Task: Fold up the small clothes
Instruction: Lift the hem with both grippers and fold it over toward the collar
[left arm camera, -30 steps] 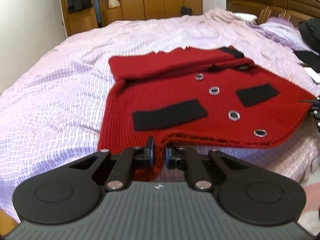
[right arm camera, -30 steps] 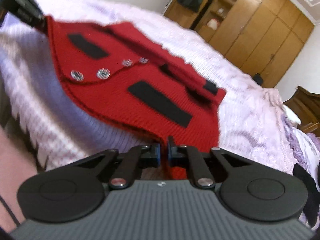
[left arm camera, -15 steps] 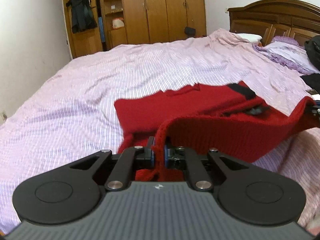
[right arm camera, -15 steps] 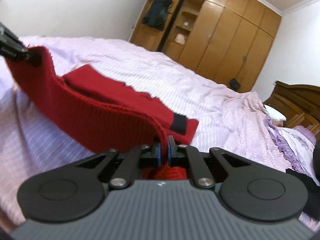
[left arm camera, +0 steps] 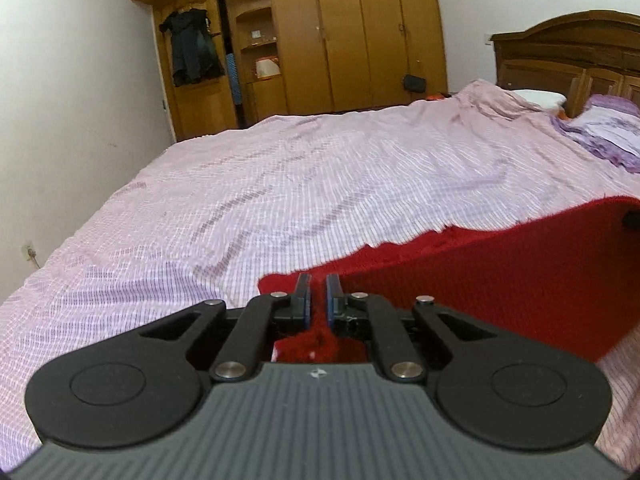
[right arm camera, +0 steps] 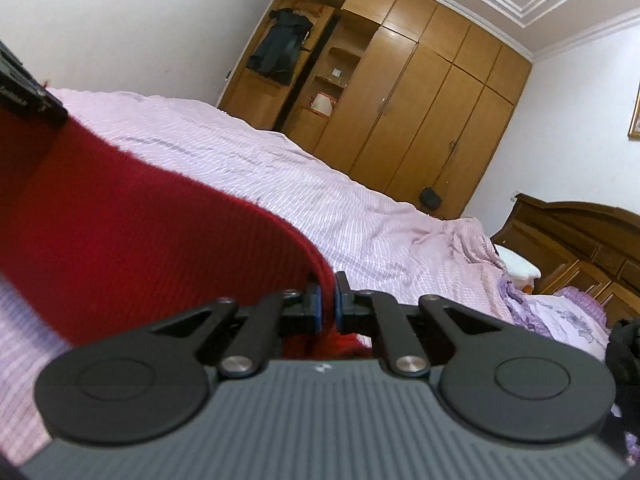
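The left claw (left arm camera: pixel 318 294) is clenched on a corner of the red knitted garment (left arm camera: pixel 500 276), and the right claw (right arm camera: pixel 325 294) is clenched on the other corner. The cloth hangs stretched between them above the bed (left arm camera: pixel 280 184), and its front side with any details is hidden. The right view alone shows the far black tip of the left claw, cut off at the edge. The headboard (right arm camera: pixel 580 236) is partly cut off. Farthest stands the wardrobe (left arm camera: pixel 360 36).
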